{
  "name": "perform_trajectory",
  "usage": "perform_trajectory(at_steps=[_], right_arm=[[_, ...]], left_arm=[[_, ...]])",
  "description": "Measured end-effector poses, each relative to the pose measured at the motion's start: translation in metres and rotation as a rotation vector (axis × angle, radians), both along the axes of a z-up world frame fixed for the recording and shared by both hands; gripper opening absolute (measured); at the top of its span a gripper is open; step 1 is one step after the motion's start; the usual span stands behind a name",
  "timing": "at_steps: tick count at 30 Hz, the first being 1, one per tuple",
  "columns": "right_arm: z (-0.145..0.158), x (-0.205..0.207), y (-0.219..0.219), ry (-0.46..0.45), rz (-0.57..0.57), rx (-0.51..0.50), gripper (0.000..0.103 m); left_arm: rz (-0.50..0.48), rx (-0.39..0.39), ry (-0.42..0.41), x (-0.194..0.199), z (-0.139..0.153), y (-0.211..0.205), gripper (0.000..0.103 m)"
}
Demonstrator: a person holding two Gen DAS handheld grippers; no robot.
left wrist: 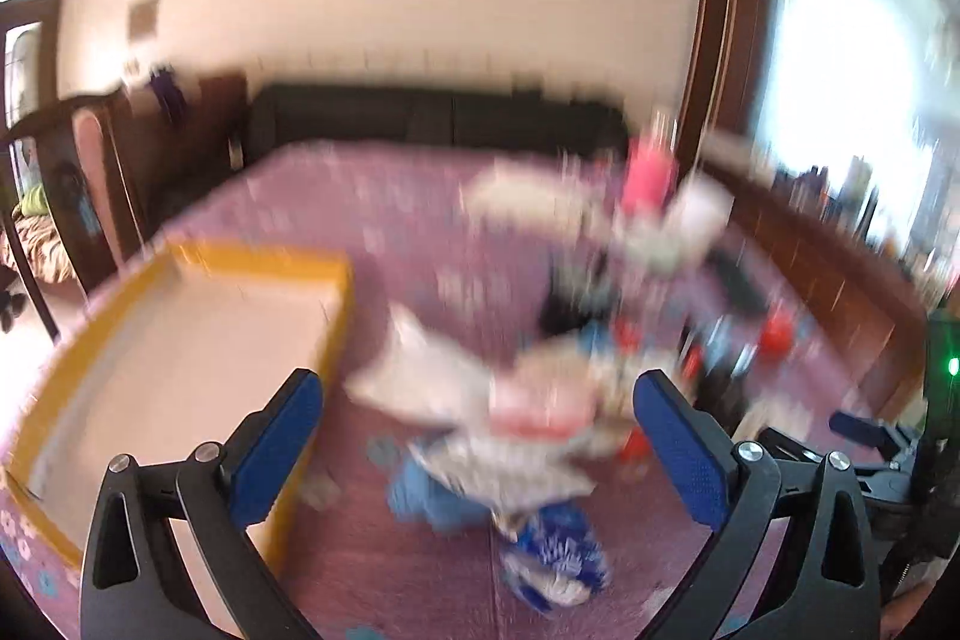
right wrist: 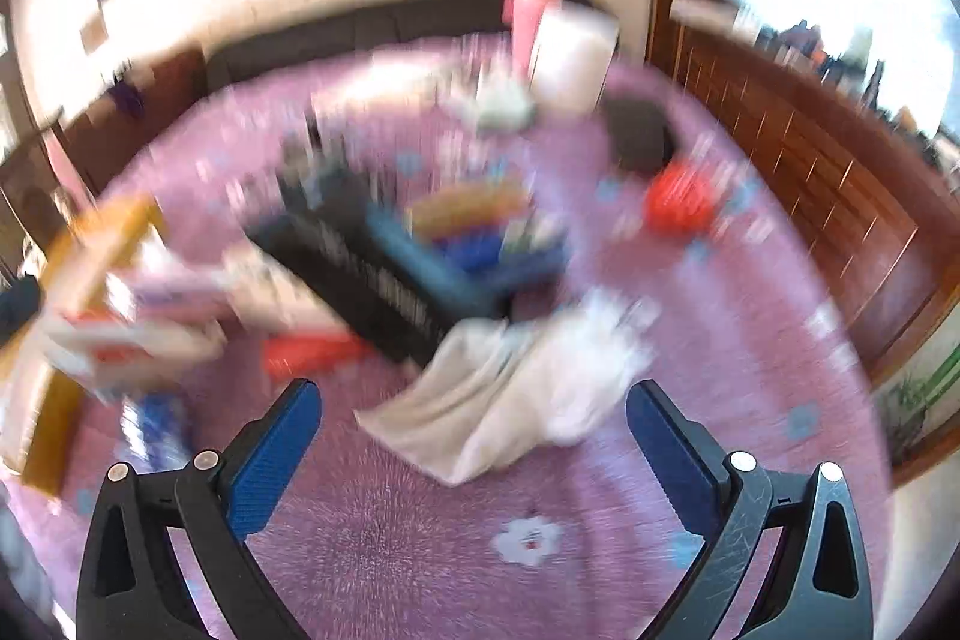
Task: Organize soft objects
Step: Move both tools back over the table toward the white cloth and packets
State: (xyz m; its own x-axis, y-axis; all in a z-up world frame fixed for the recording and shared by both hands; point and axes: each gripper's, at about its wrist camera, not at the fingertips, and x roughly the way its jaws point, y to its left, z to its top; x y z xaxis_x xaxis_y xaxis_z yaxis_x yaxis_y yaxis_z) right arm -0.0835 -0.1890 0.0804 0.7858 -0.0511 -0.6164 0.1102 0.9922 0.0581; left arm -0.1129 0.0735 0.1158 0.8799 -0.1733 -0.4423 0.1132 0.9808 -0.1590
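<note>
Both views are blurred by motion. A heap of soft cloth pieces (left wrist: 516, 418), white, pink, light blue and a blue-and-white patterned one (left wrist: 555, 556), lies on the purple bedspread (left wrist: 372, 208) ahead of my open left gripper (left wrist: 480, 394), whose blue pads hold nothing. Left of it sits a shallow yellow-rimmed cardboard box (left wrist: 180, 346), its inside bare. My right gripper (right wrist: 474, 403) is open above a crumpled white cloth (right wrist: 510, 388), apart from it. Beyond lie a dark blue bin (right wrist: 474, 250) with colourful contents and a black patterned piece (right wrist: 366, 280).
A red soft thing (right wrist: 678, 202), a dark flat item (right wrist: 636, 130), a pink bottle (right wrist: 531, 22) and a white block (right wrist: 576, 64) lie farther up the bed. A black headboard (left wrist: 432, 112) backs it. Wooden panelling (right wrist: 810, 160) under a window runs along the right.
</note>
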Motion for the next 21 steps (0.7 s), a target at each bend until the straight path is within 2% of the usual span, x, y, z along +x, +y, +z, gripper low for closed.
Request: perform_trajectory(at_steps=[2,3,4,6,8,11,12,16,18,21], right_arm=[[0.023,-0.023,-0.007,-0.144,0.034,0.018,0.102],[0.027,-0.028,-0.013,-0.175,0.066,0.044,0.103],[0.025,-0.023,-0.015,-0.124,0.061,0.04,0.102],[0.007,-0.006,-0.023,0.036,0.042,0.033,0.102],[-0.005,-0.001,-0.032,0.078,-0.004,0.05,0.102],[-0.026,0.005,-0.045,0.16,0.014,0.177,0.102],[-0.028,0.005,-0.046,0.169,0.022,0.19,0.102],[-0.034,0.01,-0.038,0.204,0.037,0.136,0.102],[-0.035,0.01,-0.035,0.205,0.052,0.144,0.102],[-0.036,0.009,-0.018,0.199,0.139,0.203,0.102]], left_arm=[[-0.028,-0.084,-0.107,-0.017,0.012,0.024,0.103],[-0.05,-0.104,-0.106,-0.014,0.013,0.028,0.103],[-0.054,-0.105,-0.057,-0.01,0.011,0.034,0.103],[-0.076,-0.086,0.105,0.002,-0.004,0.038,0.103],[-0.109,-0.137,0.18,0.007,-0.019,0.038,0.103],[-0.096,-0.156,0.245,0.008,-0.035,0.047,0.103],[-0.086,-0.155,0.26,0.01,-0.038,0.049,0.103],[-0.063,-0.136,0.294,0.014,-0.051,0.048,0.103],[-0.064,-0.108,0.306,0.019,-0.056,0.044,0.103],[-0.076,-0.063,0.3,0.017,-0.062,0.038,0.103]])
